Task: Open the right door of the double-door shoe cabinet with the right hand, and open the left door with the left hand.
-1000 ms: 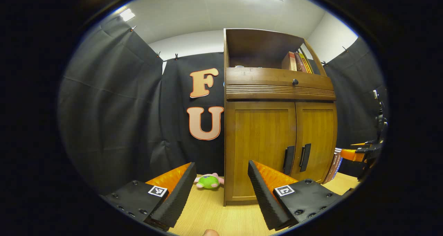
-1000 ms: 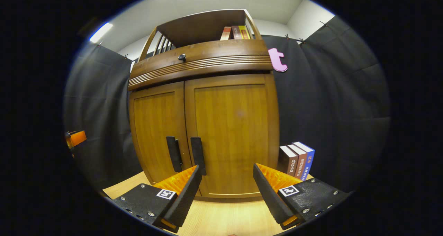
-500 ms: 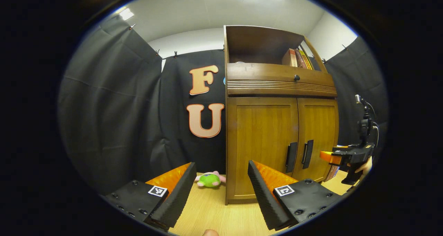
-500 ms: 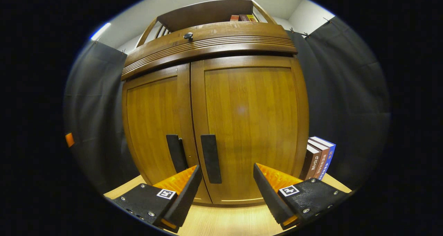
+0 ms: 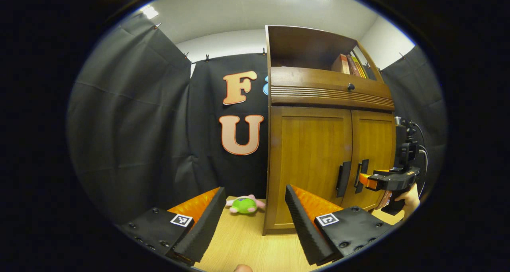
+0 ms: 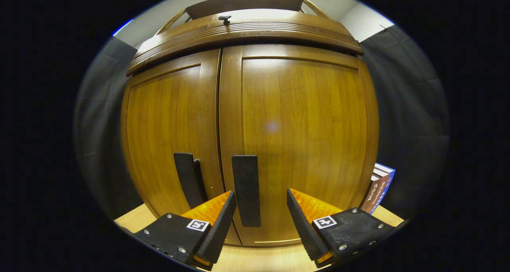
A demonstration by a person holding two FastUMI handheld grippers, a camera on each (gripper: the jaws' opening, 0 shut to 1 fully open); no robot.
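Shoe cabinet (image 6: 255, 116) stood on the wooden counter (image 5: 247, 244) against the black booth wall, both doors shut.

Right claw (image 6: 261, 220), seen in the right gripper view: open, fingers spread wide, holding nothing, close up to the cabinet front. Right door (image 6: 303, 136) directly ahead. Right door handle (image 6: 246, 190), a dark upright bar beside the centre seam of the cabinet, framed between the two fingers, nearer the left one, further forward than the fingertips; contact not discernible. Left door (image 6: 167, 132) and left door handle (image 6: 187, 180) just to the other side of that seam, outside the finger gap. Books (image 6: 380, 188) upright on the counter beside the cabinet's right side.

Left claw (image 5: 253, 220), seen in the left gripper view: also open and empty, well back from the cabinet and off toward its left corner. Left door (image 5: 310, 160) ahead and to the right of the fingers, its handle (image 5: 343, 179) well apart from them. Right claw (image 5: 364, 180) visible farther off in this view, held by a hand (image 5: 410, 198), its tip just at the right door handle (image 5: 360, 176). Green stuffed toy (image 5: 244, 204) lying on the counter to the left of the cabinet's base. More books (image 5: 350, 64) on the cabinet's upper shelf, above a small dark knob (image 5: 350, 87).
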